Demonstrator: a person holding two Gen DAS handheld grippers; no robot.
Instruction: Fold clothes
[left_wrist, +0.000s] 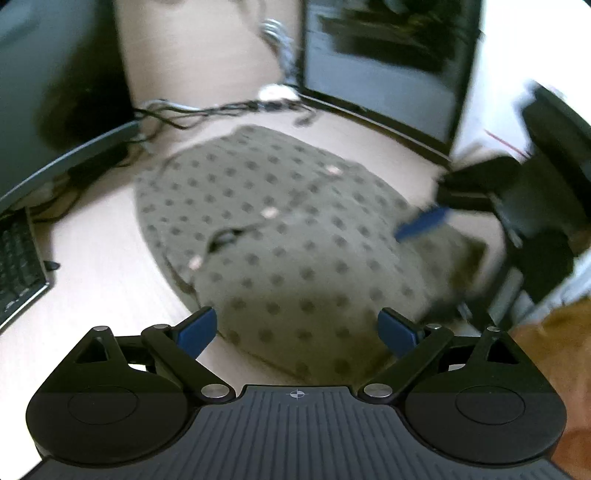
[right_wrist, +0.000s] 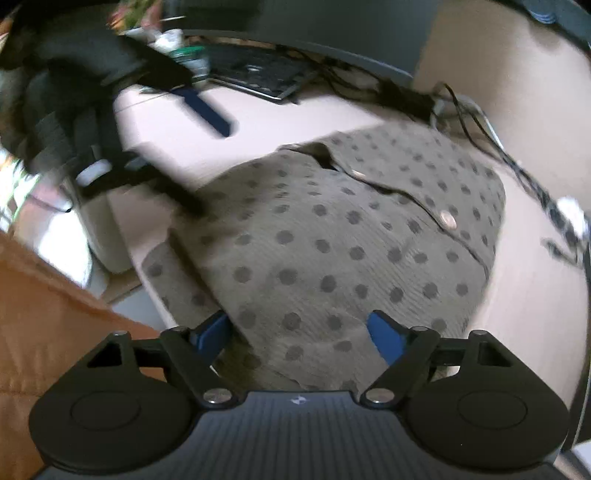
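A grey-green polka-dot buttoned garment (left_wrist: 288, 236) lies folded into a compact shape on the light desk (left_wrist: 96, 280). It also fills the middle of the right wrist view (right_wrist: 332, 251). My left gripper (left_wrist: 297, 330) is open and empty, its blue fingertips spread just above the garment's near edge. My right gripper (right_wrist: 301, 338) is open and empty over the garment's near corner. The right gripper shows blurred at the right of the left wrist view (left_wrist: 424, 221). The left gripper shows blurred at upper left of the right wrist view (right_wrist: 207, 110).
A black keyboard (left_wrist: 18, 266) lies at the desk's left edge. A dark monitor (left_wrist: 384, 62) stands behind the garment, with tangled cables (left_wrist: 221, 107) beside it. An orange-brown surface (right_wrist: 48, 325) lies off the desk's edge.
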